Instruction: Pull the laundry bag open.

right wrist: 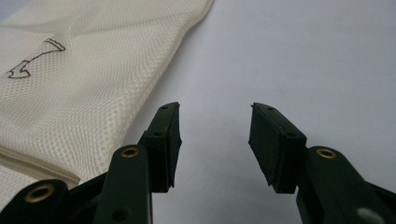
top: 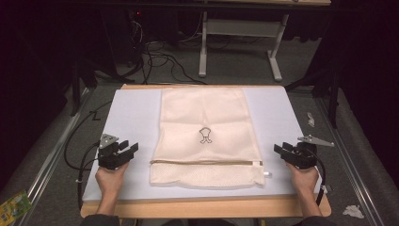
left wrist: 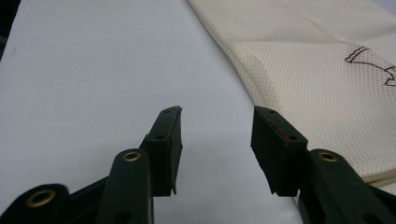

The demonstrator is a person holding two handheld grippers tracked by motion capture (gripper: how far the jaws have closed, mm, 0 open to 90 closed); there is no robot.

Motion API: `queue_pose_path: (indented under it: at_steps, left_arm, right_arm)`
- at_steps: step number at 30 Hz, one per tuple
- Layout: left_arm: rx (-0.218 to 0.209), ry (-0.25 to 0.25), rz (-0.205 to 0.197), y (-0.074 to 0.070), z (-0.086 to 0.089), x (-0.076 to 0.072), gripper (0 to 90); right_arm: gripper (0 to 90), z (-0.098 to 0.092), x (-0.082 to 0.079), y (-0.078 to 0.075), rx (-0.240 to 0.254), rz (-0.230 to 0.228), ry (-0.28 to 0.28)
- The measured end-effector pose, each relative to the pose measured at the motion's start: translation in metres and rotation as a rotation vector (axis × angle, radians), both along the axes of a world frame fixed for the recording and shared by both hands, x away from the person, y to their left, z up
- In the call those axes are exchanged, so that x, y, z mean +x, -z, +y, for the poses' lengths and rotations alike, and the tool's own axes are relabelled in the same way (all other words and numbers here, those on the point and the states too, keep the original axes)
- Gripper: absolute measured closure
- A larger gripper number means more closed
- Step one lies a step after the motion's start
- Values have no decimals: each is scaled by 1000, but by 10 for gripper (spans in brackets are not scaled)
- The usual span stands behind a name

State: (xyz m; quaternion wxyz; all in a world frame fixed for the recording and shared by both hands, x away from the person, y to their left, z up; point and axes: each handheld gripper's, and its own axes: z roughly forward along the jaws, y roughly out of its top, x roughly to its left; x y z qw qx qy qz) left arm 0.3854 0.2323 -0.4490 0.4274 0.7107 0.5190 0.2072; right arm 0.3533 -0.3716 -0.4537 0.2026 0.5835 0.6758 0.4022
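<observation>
where it lay flat on the pale mat (top: 131, 113), the cream mesh bag (top: 204, 117) was rectangular, zipper (top: 202, 162) near its front edge. left gripper (top: 129, 149) and right gripper (top: 278, 149) flanked it, jaws apart, empty. printed emblem (top: 204, 135) indistinct.

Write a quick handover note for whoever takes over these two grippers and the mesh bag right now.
Left gripper: jaws open, empty, on the pale mat left of the bag.
Right gripper: jaws open, empty, right of the bag.
Cream mesh zip bag: flat at mat centre, zipper near the front edge, looks closed.
Done: nothing visible.
Left: probably grip the bag.
</observation>
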Motion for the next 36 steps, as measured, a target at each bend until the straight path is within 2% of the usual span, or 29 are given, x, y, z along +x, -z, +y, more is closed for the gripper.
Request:
queue_pose_path:
  at_steps: [23, 36]
  left_arm:
    - [28, -20, 13, 16, -9, 12, 528]
    - [77, -33, 19, 25, -13, 19, 523]
  right_arm:
    - [536, 11, 10, 10, -63, 4, 8]
    - [529, 17, 16, 16, -132, 0, 20]
